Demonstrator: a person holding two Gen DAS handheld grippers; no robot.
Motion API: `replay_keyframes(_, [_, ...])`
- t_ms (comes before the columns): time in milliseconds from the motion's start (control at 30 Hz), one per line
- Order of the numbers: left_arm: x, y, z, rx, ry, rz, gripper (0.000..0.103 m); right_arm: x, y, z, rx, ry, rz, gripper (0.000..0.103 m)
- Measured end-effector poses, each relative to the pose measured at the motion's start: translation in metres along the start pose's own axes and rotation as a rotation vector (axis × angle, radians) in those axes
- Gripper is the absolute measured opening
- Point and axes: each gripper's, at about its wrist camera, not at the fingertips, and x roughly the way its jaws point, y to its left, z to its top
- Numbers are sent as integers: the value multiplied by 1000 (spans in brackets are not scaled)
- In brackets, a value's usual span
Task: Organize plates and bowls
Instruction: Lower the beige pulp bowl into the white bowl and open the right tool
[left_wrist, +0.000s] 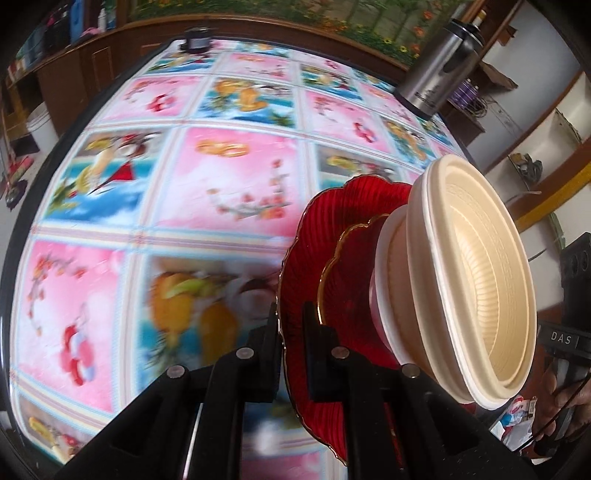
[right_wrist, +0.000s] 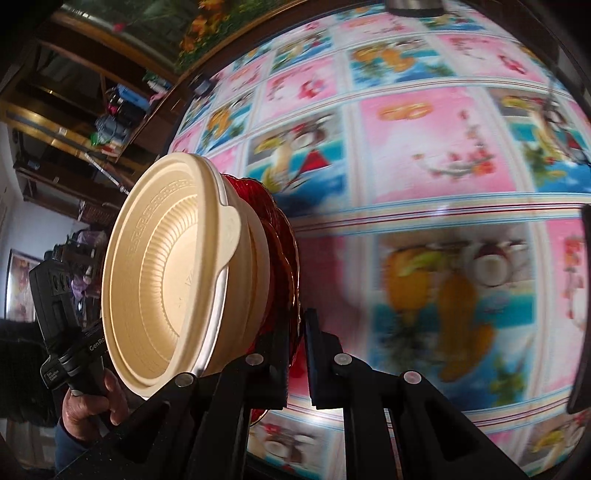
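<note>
A stack of dishes hangs tilted above the table. A large red ribbed plate (left_wrist: 325, 214) carries a smaller red plate with a gold rim (left_wrist: 347, 266) and nested cream bowls (left_wrist: 480, 266). My left gripper (left_wrist: 291, 317) is shut on the large plate's rim at one side. In the right wrist view, my right gripper (right_wrist: 295, 325) is shut on the opposite rim of the same red plate (right_wrist: 280, 229), with the cream bowls (right_wrist: 166, 266) facing away to the left. A person's hand (right_wrist: 92, 402) grips the left gripper's handle behind the bowls.
Below lies the table under a pink and blue pictured cloth (left_wrist: 184, 166). A steel flask (left_wrist: 439, 62) stands at its far right edge and a dark jar (left_wrist: 197, 38) at the far edge. Wooden shelves (right_wrist: 74, 122) with clutter line the room.
</note>
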Motion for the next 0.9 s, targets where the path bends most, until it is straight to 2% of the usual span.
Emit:
replay_keyframes(233, [23, -37, 12, 32, 10, 0, 8, -20, -36, 9, 37, -18, -31, 8])
replay_keyframes(500, [47, -59, 29, 46, 8, 14, 8, -27, -61, 26, 48, -23, -64, 8])
replay_keyframes(700, [55, -56, 46, 23, -13, 43, 8, -20, -66, 41, 32, -16, -70, 8])
replay_keyframes(900, [59, -45, 45, -3, -15, 67, 9, -11, -58, 54, 2, -21, -69, 9])
